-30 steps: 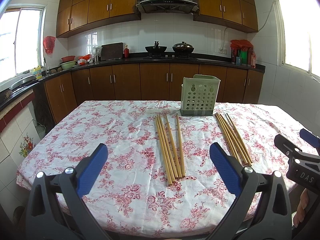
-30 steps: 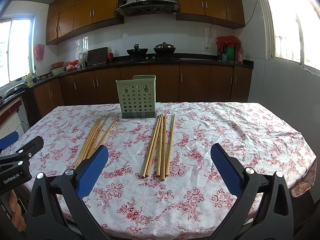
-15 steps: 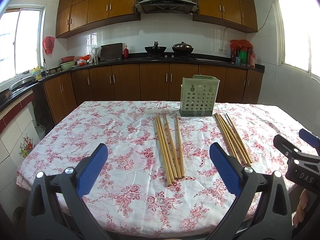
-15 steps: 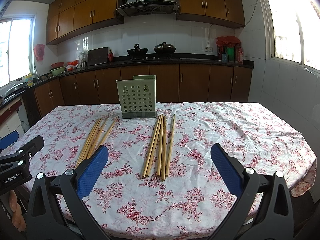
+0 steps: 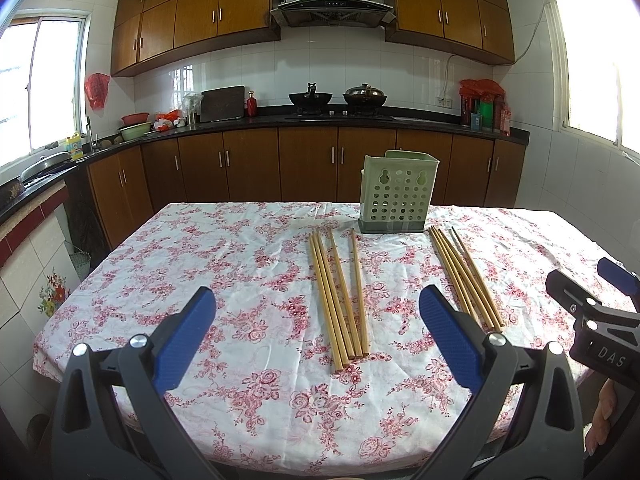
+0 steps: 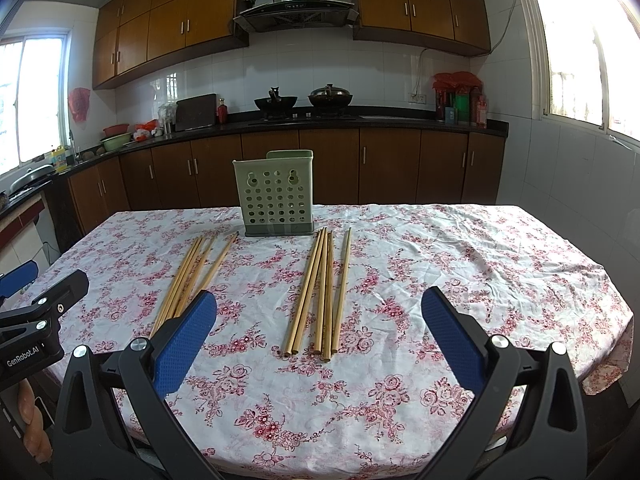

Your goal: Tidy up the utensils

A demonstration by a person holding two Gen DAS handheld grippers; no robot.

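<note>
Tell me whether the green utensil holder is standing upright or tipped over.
Upright. The green utensil holder stands on its dark base on the floral tablecloth, open top facing up. Both chopstick bundles lie flat in front of it; its inside is hidden.

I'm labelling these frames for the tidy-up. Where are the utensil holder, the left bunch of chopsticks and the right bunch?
utensil holder (image 6: 275,196): right wrist view, perforated front wall.
left bunch of chopsticks (image 5: 338,292): left wrist view, mid-length of the sticks.
right bunch of chopsticks (image 6: 322,292): right wrist view, mid-length of the sticks.
</note>
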